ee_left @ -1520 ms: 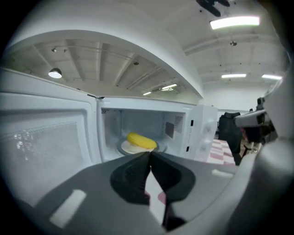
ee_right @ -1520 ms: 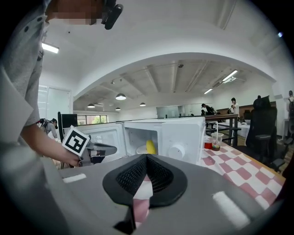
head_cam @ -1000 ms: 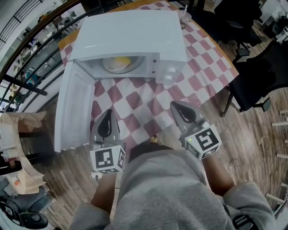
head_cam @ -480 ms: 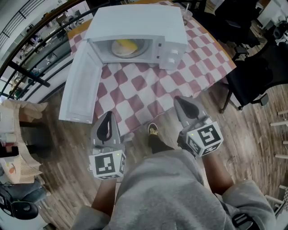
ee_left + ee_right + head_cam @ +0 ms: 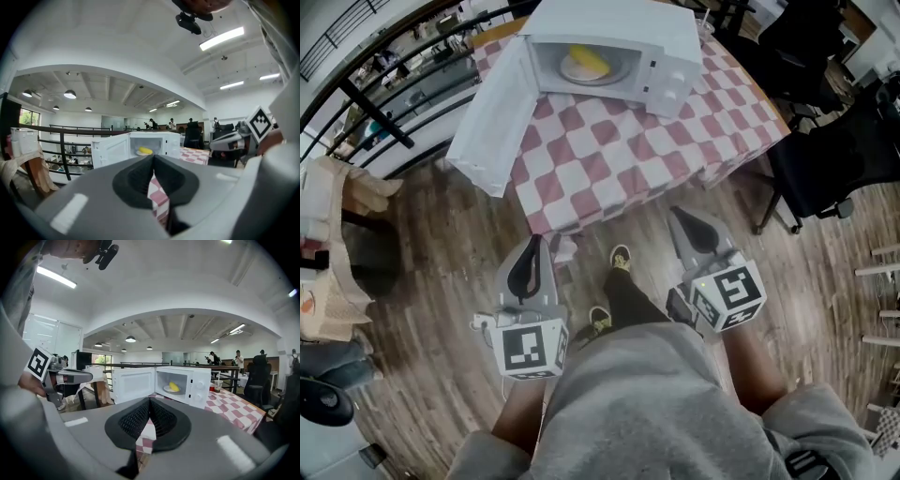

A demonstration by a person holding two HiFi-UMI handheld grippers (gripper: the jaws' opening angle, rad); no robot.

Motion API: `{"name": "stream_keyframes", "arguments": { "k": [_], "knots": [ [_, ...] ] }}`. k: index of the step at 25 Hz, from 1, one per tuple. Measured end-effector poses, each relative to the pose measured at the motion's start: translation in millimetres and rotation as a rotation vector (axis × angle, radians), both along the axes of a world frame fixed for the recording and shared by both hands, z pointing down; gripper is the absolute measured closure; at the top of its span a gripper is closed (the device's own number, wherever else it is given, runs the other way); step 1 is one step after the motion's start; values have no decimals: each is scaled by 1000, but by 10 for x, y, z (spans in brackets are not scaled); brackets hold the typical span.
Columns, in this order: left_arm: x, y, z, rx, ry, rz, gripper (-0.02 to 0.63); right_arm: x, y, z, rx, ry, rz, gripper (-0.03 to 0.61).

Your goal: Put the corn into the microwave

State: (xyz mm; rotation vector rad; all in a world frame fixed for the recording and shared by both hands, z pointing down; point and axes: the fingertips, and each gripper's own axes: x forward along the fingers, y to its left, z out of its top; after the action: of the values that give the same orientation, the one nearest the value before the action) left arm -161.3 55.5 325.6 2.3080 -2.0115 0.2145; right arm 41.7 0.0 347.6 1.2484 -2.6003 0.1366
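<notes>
While I backed the rig away over the last second, the microwave door (image 5: 492, 122) stayed swung wide at the left; nothing had shut it. Left gripper (image 5: 532, 244): fingers clenched together, nothing between them. It hung over the wood floor (image 5: 441, 272), where a second earlier it had overlapped the cloth edge. Corn (image 5: 589, 59) lay on the plate (image 5: 616, 72) inside the microwave (image 5: 623, 23). The microwave had slid from mid-frame to the top of the head view, so I was standing further off. The checkered surface (image 5: 628, 141) lay between the microwave and both tools. Right gripper (image 5: 677, 216): fingers clenched too, empty, also clear of the surface and over the floor. My read: placement was done, the corn was in, and both tools were pulling clear. The only open item was the door, and the task line didn't ask for that.
</notes>
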Motion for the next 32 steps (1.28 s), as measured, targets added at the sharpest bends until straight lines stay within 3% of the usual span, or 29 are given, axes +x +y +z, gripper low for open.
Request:
{"name": "stream_keyframes", "arguments": {
  "k": [12, 32],
  "knots": [
    [187, 473, -22, -5, 18, 36, 601, 273, 579, -27, -10, 11, 41, 581],
    [429, 595, 6, -25, -12, 86, 602, 377, 739, 39, -3, 22, 49, 581]
  ]
}}
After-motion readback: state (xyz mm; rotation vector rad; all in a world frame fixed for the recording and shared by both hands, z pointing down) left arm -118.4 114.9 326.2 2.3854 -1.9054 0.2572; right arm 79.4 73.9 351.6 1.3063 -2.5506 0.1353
